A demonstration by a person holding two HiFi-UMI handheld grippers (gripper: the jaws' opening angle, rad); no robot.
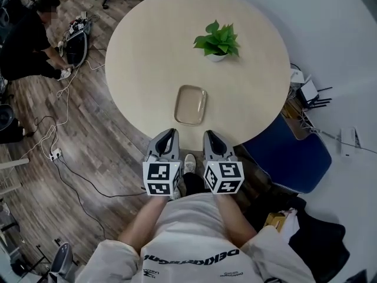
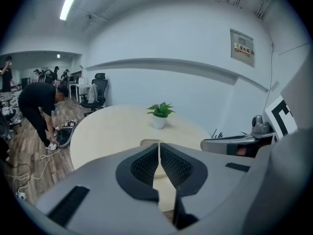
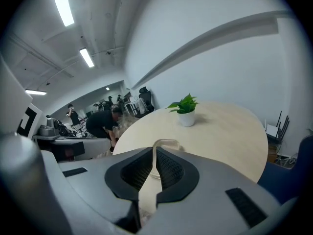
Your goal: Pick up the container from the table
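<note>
The container (image 1: 190, 105) is a shallow beige tray with rounded corners, lying empty near the front edge of the round pale table (image 1: 147, 52). My left gripper (image 1: 169, 134) and right gripper (image 1: 210, 135) hover side by side just short of that edge, both pointing at the container and both shut with nothing between their jaws. In the left gripper view the container's rim (image 2: 149, 142) peeks over the closed left gripper (image 2: 159, 150). In the right gripper view the container (image 3: 167, 143) sits just beyond the closed right gripper (image 3: 154, 154).
A small potted plant (image 1: 217, 41) stands on the table behind the container. A blue chair (image 1: 288, 155) is tucked at the table's right. A person (image 1: 26, 40) crouches over cables (image 1: 53, 140) on the wooden floor at the left.
</note>
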